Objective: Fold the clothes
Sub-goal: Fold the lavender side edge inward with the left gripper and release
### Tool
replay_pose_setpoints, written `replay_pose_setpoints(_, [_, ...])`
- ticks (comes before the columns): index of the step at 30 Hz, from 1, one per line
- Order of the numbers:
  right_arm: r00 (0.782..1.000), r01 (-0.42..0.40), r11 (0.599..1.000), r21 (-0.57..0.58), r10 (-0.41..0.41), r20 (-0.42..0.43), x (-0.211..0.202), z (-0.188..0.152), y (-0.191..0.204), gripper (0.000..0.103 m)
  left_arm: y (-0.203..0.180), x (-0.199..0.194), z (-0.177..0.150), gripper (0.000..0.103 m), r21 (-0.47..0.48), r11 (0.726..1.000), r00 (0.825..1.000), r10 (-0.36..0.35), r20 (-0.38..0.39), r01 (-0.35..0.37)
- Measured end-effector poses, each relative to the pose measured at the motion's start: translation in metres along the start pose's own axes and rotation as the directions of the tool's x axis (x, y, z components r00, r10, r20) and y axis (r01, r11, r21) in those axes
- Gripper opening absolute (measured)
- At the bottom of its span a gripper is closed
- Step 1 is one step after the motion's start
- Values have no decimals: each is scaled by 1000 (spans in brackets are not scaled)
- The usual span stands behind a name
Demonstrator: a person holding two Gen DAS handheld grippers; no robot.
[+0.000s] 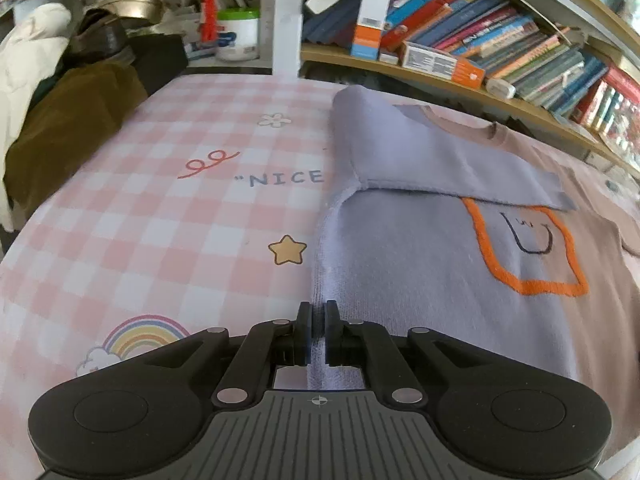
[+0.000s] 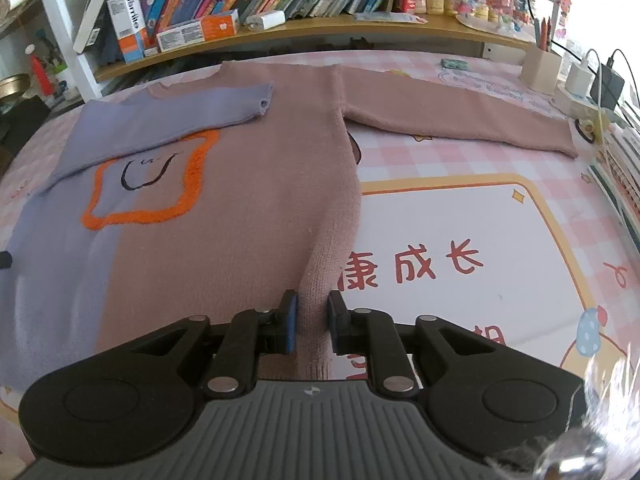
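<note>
The left gripper [image 1: 318, 332] pinches the purple bottom corner of the sweater [image 2: 248, 184], and the right gripper [image 2: 312, 328] is closed on the pink bottom corner, likely to lift the hem together. The sweater lies flat on the checked table cover [image 1: 168, 200], purple sleeve [image 2: 168, 116] folded across its chest, pink sleeve [image 2: 460, 120] spread out

Your sweater [image 2: 248, 200] is half lilac, half dusty pink, with an orange outline [image 2: 148, 184] on its front. Your cloth [image 1: 160, 208] under it is pink-and-white check.
</note>
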State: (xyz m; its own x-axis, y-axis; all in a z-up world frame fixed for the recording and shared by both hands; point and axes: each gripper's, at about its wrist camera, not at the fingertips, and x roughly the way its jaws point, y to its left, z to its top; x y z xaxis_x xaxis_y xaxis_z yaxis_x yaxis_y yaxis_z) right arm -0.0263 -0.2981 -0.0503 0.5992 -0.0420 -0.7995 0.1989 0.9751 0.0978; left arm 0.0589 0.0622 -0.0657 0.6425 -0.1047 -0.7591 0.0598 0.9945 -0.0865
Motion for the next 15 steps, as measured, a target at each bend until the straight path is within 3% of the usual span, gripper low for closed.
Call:
replay_pose_setpoints(2, [1000,-3,1000,28,2,12,-6,2,-4,34,-2,-6,0,12,16,1000,1000,1,14,-2])
replay_pose_setpoints(6, [999,10,999,34,-12,44,-21,1,-4,36,-4,-21,-1,24,32,999,999,1,48,-2])
replay_pose_setpoints(8, [998,25,999,39,-27,55,-28,-1,-4,41,-6,-30,-2,34,22,1000,998,4,65,-5])
replay_pose_setpoints(10, [997,36,998,42,-39,68,-35,-2,-2,45,-8,-40,-3,55,8,1000,997,10,80,-11])
replay_pose_setpoints(15, [993,51,998,45,-55,100,-53,-8,1,56,-21,-60,-14,76,31,1000,995,3,100,-6])
